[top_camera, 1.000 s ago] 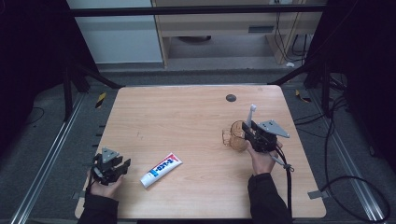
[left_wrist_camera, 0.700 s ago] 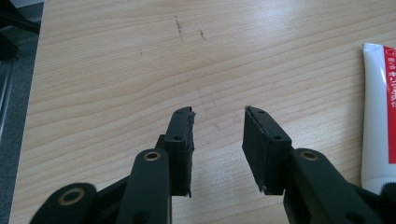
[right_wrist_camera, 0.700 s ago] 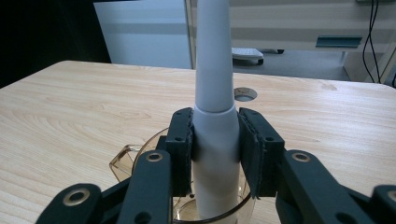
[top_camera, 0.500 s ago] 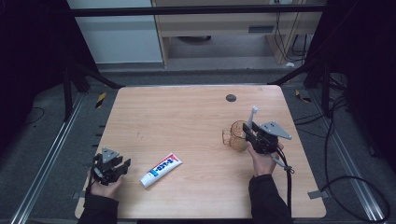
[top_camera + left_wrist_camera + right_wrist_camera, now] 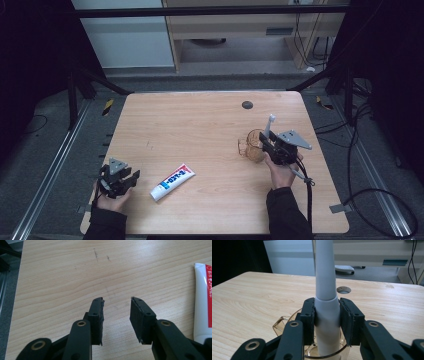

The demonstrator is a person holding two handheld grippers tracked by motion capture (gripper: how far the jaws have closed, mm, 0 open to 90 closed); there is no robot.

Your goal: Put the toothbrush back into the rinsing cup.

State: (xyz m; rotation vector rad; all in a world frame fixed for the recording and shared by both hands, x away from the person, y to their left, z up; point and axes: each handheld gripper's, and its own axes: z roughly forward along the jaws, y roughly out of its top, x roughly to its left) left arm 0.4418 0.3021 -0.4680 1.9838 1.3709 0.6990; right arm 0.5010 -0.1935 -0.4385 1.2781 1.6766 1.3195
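Right hand-held gripper [image 5: 327, 322] has its two black jaws pressed against the sides of a white toothbrush handle [image 5: 325, 302], which stands upright with its lower end inside a clear amber cup [image 5: 287, 323]; in the high view that cup [image 5: 250, 145] stands on the right part of the wooden surface [image 5: 200, 125], touching the front of the right hand-held gripper [image 5: 267, 144], and the toothbrush [image 5: 270, 122] rises above it. Left hand-held gripper [image 5: 116, 315] holds nothing: its jaws stand partly apart over bare wood near the front left corner, where the high view shows it [image 5: 131, 176] in the person's hand. Just beside it lies a white toothpaste tube [image 5: 172, 181] with red lettering, flat on the surface and well apart from the cup. Farther back, a small dark round hole [image 5: 247, 104] sits in the surface near its far edge.
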